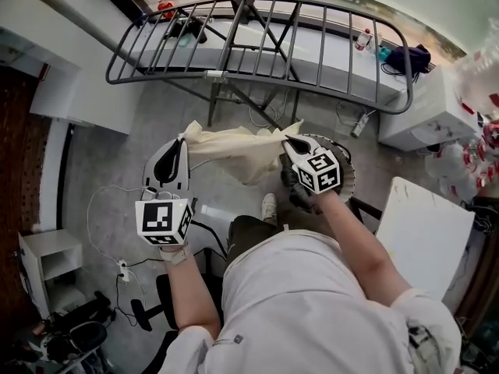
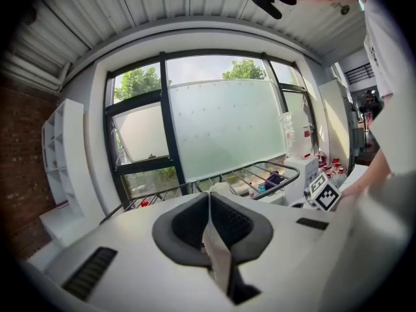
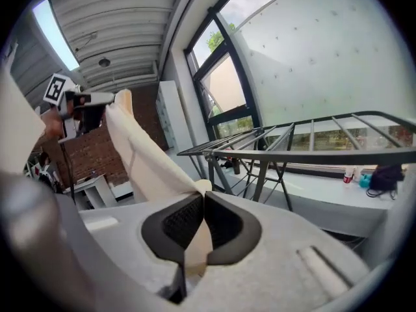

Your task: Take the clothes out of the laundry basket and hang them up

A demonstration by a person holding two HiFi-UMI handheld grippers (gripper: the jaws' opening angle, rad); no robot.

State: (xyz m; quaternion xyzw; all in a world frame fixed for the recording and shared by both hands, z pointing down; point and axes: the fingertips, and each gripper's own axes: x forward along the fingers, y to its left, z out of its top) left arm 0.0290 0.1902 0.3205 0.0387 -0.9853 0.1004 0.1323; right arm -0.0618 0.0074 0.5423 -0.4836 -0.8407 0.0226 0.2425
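1. The cream garment (image 1: 234, 150) hung in the air in front of the person, stretched between the two grippers. It was below the near edge of the metal drying rack (image 1: 257, 29) and clear of the floor.
2. The left gripper (image 1: 184, 142) had its jaws clamped on one edge of the fabric, and its own view showed a strip of cloth (image 2: 218, 252) pinched between the pads.
3. The right gripper (image 1: 288, 140) had its jaws pressed together on the opposite corner, just above what looked like the round laundry basket (image 1: 348, 179).
4. The cloth sagged in the middle, so it looked thin, light and limp, with no stiffness to help.
5. Such fabric could slide out of a shallow pinch. The safest holds seemed to be the hems or corners, taken well apart, so the garment stayed spread for draping over the rack's bars.
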